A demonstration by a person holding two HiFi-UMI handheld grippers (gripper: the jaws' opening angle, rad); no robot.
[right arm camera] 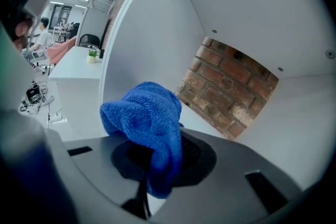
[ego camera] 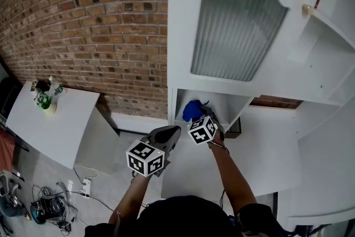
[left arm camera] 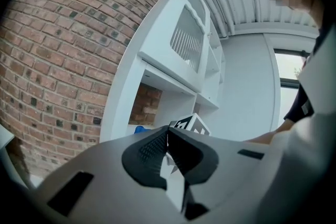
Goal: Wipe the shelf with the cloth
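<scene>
A blue cloth (right arm camera: 149,123) is bunched between the jaws of my right gripper (right arm camera: 163,157), which is shut on it. In the head view that cloth (ego camera: 192,110) sits just inside the open lower compartment of the white shelf unit (ego camera: 183,64), with the right gripper (ego camera: 208,119) at the compartment's mouth. My left gripper (ego camera: 172,134) hangs just left of and below it, outside the shelf, jaws closed on nothing. In the left gripper view the left gripper (left arm camera: 167,140) points at the white shelf (left arm camera: 157,81), and a bit of the blue cloth (left arm camera: 139,129) shows.
A brick wall (ego camera: 83,25) runs behind and left of the shelf. A white table (ego camera: 50,125) with small bottles (ego camera: 47,98) stands at far left. Cables and a power strip (ego camera: 77,188) lie on the floor. A ribbed-glass cabinet door (ego camera: 238,30) sits above the compartment.
</scene>
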